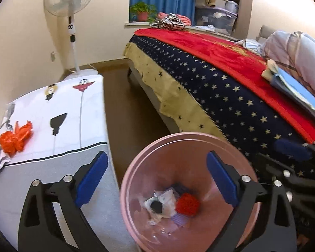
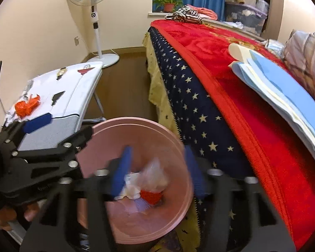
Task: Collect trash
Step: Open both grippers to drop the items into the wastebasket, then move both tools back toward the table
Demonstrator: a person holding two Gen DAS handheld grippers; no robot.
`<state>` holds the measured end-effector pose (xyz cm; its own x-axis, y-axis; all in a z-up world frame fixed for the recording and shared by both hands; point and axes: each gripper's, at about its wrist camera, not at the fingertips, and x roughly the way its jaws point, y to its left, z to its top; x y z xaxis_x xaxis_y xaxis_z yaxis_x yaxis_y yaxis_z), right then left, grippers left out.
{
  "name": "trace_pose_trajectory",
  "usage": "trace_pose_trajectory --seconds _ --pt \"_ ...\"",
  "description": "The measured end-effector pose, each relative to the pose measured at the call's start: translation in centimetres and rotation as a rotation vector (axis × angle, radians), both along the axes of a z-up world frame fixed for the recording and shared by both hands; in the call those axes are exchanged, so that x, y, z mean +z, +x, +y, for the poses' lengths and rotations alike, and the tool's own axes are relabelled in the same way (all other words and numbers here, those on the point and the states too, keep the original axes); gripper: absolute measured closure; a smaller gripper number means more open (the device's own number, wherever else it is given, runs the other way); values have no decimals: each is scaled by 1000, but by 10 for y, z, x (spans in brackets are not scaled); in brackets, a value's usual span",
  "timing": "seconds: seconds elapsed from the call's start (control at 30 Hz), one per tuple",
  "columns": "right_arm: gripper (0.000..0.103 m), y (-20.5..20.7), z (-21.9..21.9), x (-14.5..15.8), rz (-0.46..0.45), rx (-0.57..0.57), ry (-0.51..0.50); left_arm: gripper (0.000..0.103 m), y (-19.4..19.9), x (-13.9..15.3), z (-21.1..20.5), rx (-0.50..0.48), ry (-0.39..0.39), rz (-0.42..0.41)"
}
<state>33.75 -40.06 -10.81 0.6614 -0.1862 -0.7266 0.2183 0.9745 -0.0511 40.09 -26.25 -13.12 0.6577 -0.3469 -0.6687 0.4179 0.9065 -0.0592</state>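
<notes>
Both the left gripper and right gripper are spread wide over the pink bin; at ten o'clock the orange bag looks light and crinkly, so pinch its bunched middle

Both wrist views look down from close above into the pink bin, sharing bed and table.

- Pink bin: smooth, glossy plastic.
- Orange bag on the desk: crinkled thin plastic.
- Red blanket on the bed: plush cloth.
- Tongs' blue pads: matt, ribbed.
</notes>
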Motion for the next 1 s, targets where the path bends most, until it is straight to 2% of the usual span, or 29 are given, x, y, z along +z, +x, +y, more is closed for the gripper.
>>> trace_pose_trajectory --seconds 0.07,0.2,0.33,0.4,0.5,0.63,0.7,0.83,1.0 --pt "25 -1 2 1 -7 -1 -20 11 1 -2 5 18 9 10" --pt "16 -6 6 14 -36 7 -17 11 -5 8 18 33 11 13" --pt "12 -26 20 56 -120 35 -31 11 -27 44 38 30 -7 -56" --pt "10 -40 28 78 -171 50 -21 11 -48 73 59 36 -41 -102" --pt "7 -77 51 114 -258 84 46 7 -80 102 86 42 -61 -162" --pt "6 -127 88 139 -334 118 114 8 -127 130 123 72 -41 -219" --pt "6 -151 108 146 -368 125 118 8 -152 139 143 98 -12 -231" --pt "6 -207 145 148 -436 140 74 8 -201 152 188 166 -40 -243" --pt "6 -252 178 140 -412 188 70 8 -265 155 229 218 -50 -242"
